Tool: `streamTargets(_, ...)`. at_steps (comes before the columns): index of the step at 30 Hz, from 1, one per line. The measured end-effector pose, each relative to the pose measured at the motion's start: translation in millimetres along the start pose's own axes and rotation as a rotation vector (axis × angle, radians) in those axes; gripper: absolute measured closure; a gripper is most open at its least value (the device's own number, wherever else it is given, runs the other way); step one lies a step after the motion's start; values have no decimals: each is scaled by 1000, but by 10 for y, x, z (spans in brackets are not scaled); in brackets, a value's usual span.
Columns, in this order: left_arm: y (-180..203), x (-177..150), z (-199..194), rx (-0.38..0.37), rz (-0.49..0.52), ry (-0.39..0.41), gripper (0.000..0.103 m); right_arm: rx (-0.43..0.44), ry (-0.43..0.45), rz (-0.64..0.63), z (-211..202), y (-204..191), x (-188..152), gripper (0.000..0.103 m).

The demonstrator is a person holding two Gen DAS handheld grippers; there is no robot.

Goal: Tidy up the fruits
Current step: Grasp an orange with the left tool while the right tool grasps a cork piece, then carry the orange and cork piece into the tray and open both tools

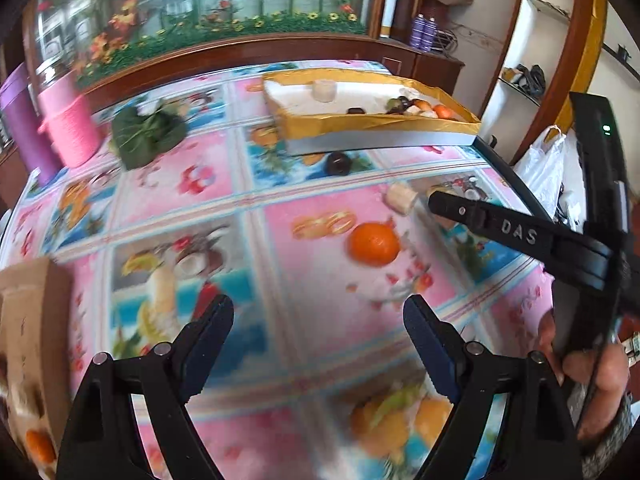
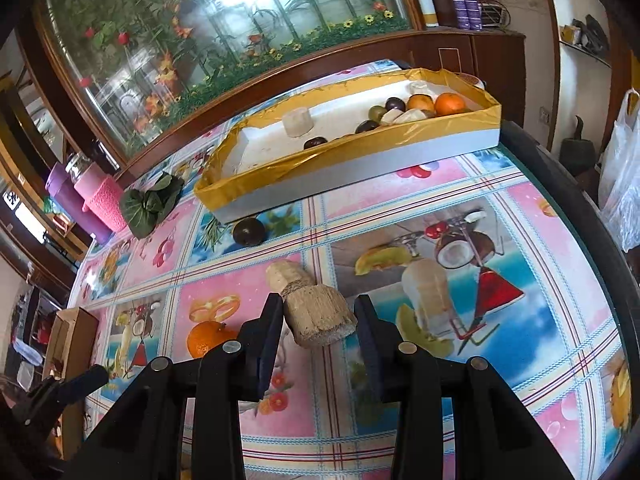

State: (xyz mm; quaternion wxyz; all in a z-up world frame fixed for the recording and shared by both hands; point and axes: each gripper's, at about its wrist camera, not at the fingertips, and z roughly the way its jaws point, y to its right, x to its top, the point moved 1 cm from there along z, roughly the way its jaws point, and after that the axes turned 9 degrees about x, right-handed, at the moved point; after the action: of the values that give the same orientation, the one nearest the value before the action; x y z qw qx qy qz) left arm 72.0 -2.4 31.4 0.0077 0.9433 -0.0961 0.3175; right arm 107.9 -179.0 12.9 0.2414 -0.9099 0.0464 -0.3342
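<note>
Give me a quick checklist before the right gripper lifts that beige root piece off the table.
1. Beige root piece between the right gripper pads: ok.
2. Both pads pressing on it: cannot tell; the left pad touches, a gap shows at the right pad.
3. Yellow-lined tray has bare floor for it: ok.
4. Left gripper open and holding nothing: ok.
5. Orange and dark round fruit lie apart from the piece: ok.
</note>
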Motion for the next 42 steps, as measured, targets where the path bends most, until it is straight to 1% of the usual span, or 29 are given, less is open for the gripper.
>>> streamTargets(3, 189, 116, 170, 1, 39, -4, 18, -6, 15, 20, -55, 48, 27, 64)
streamTargets(4, 259, 144, 228, 2, 60, -6, 22, -5, 18, 20, -58, 49, 38, 64)
streamTargets(5, 321, 161, 278, 5, 81, -8, 29, -7, 22, 16, -71, 42, 45, 64)
streamTargets(6, 382, 172, 337, 16, 105, -14, 33, -14, 28, 9, -83, 31, 50, 64)
streamTargets(7, 430, 172, 393, 29, 124, -25, 44, -21, 33, -1, -93, 19, 56, 64)
streamTargets(8, 454, 161, 426, 33, 133, -36, 57, -26, 39, -9, -103, 6, 60, 64)
streamTargets(9, 460, 156, 426, 20, 128, -25, 61, -32, 44, -16, -112, -4, 64, 64)
streamTargets(10, 450, 156, 418, 15, 122, -23, 70, -35, 49, -21, -121, -10, 65, 64)
streamTargets(13, 406, 137, 401, 13, 104, -30, 70, -30, 54, -18, -134, -5, 70, 64)
streamTargets(15, 343, 113, 332, 17, 88, -24, 70, -30, 54, -17, -132, -5, 67, 64)
streamTargets(18, 199, 65, 154, 1, 43, -14, 70, -37, 60, -24, -130, -11, 67, 64)
streamTargets(21, -59, -62, -137, -17, -8, 9, 70, -54, 66, -39, -127, -26, 49, 64)
streamTargets(24, -379, -233, -411, -8, -66, 24, 70, -64, 65, -58, -109, -70, 4, 64)
streamTargets(26, -675, -369, -600, 16, -119, 35, 70, -70, 60, -79, -89, -118, -27, 64)
streamTargets(27, -837, -450, -699, 40, -145, 46, 70, -74, 59, -92, -80, -155, -51, 64)
streamTargets(30, -1376, -716, -958, 137, -229, 67, 70, -96, 69, -145, -79, -307, -148, 64)
streamTargets(31, -1583, -810, -1031, 161, -268, 67, 70, -103, 68, -160, -84, -376, -181, 64)
streamTargets(33, -1957, -999, -1136, 201, -339, 59, 70, -80, 67, -173, -124, -541, -251, 63)
streamTargets(35, -2295, -1191, -1192, 249, -399, 45, 70, -38, 61, -190, -176, -775, -349, 63)
streamTargets(37, -2578, -1353, -1215, 285, -453, 27, 70, 31, 34, -223, -187, -1098, -470, 63)
streamTargets(39, -2798, -1503, -1223, 300, -503, 14, 70, 91, 2, -288, -164, -1512, -608, 63)
streamTargets(42, -2956, -1628, -1210, 323, -531, 5, 69, 178, -54, -385, -69, -2099, -840, 63)
